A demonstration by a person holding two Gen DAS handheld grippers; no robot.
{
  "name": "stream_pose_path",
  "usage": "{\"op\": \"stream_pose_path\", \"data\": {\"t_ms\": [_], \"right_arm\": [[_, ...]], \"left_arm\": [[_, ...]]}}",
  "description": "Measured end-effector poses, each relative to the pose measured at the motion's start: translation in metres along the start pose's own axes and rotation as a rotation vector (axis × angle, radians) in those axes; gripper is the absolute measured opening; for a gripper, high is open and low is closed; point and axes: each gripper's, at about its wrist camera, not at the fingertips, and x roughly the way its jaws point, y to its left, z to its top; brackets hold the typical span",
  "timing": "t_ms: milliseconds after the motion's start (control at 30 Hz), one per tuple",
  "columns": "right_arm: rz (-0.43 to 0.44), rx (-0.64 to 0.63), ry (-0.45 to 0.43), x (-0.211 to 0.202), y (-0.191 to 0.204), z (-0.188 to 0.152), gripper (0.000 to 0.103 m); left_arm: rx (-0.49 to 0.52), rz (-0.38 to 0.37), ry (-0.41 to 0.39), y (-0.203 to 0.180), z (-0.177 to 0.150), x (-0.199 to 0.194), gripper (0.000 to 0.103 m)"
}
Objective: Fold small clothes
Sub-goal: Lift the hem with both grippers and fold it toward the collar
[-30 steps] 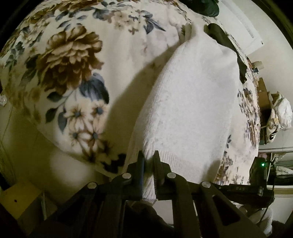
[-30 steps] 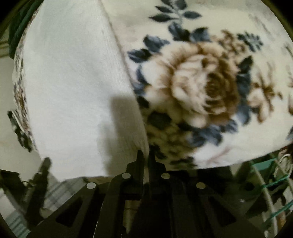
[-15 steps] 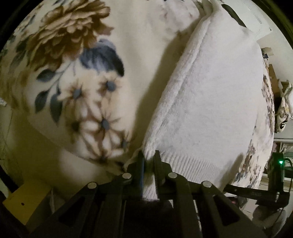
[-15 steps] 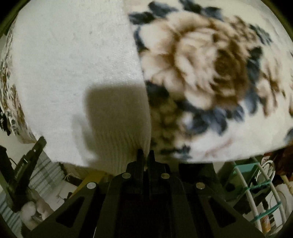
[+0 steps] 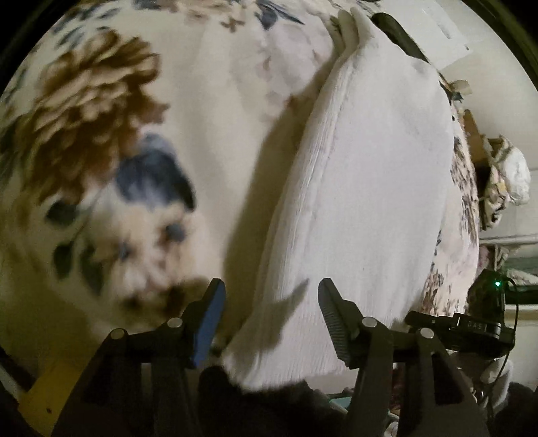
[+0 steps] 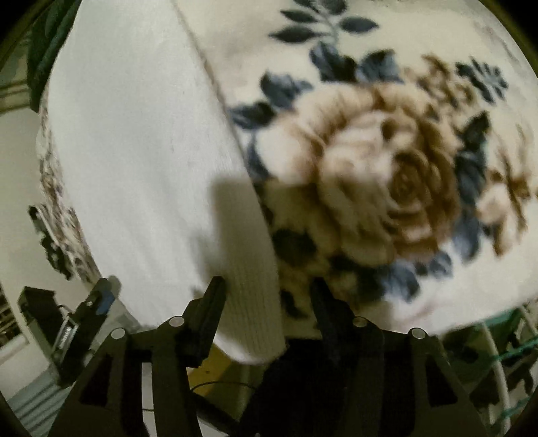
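A white fuzzy knit garment lies folded on a floral blanket, its ribbed hem nearest me. My left gripper is open, its jaws wide apart over the hem's left corner and holding nothing. In the right wrist view the same garment fills the left half. My right gripper is open too, straddling the hem's right corner without gripping it. The other gripper shows at the lower right of the left wrist view.
The blanket with large brown and blue flowers covers the bed. A dark garment lies at the far end. A white bag and clutter stand to the right. A yellow box sits below the bed edge.
Both grippers were shut on the garment's hem corners; both have opened and let it go. The garment now rests on the blanket.
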Motion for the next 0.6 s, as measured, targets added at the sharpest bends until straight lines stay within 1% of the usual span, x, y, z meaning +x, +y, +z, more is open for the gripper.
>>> {"op": "stream_pose_path", "data": {"t_ms": [33,67,100,167,233,267,300,367,433,467,500,533,567,600], "right_arm": [[0.024,0.001,-0.002,0.002,-0.001,0.002,0.061],[0.046,0.001,-0.007,0.002,0.002,0.004,0.069],[0.072,-0.004,-0.011,0.003,0.005,0.006,0.074],[0.112,-0.025,-0.004,0.004,0.006,0.006,0.074],[0.172,-0.026,0.018,0.008,0.006,0.003,0.073],[0.186,-0.023,0.030,0.009,0.007,0.004,0.070],[0.206,-0.015,0.042,0.013,0.012,0.002,0.066],[0.231,0.003,0.053,0.018,0.013,0.003,0.063],[0.247,0.018,0.051,0.022,0.019,-0.002,0.057],[0.243,0.024,0.053,0.026,0.021,-0.003,0.044],[0.231,0.026,0.060,0.029,0.023,-0.003,0.026],[0.232,0.032,0.060,0.031,0.030,-0.003,0.021],[0.234,0.042,0.055,0.031,0.031,-0.004,0.019],[0.231,0.044,0.050,0.030,0.035,-0.004,0.018]], "left_arm": [[0.008,-0.024,0.022,0.000,0.004,0.009,0.055],[0.013,-0.041,0.042,-0.002,0.006,0.017,0.055],[0.024,-0.060,0.060,-0.006,0.007,0.025,0.055],[0.057,-0.055,0.054,-0.012,0.007,0.027,0.056],[0.080,-0.061,0.055,-0.019,0.005,0.027,0.056],[0.078,-0.067,0.056,-0.019,0.004,0.026,0.056],[0.064,-0.089,0.057,-0.019,0.002,0.025,0.056],[0.033,-0.126,0.066,-0.018,-0.002,0.026,0.056],[0.029,-0.130,0.068,-0.019,-0.005,0.027,0.056],[0.035,-0.125,0.071,-0.022,-0.006,0.028,0.056],[0.042,-0.116,0.071,-0.026,-0.007,0.029,0.055],[0.051,-0.106,0.069,-0.029,-0.007,0.029,0.053],[0.055,-0.103,0.071,-0.032,-0.007,0.029,0.030],[0.052,-0.093,0.081,-0.034,-0.006,0.030,0.014]]}}
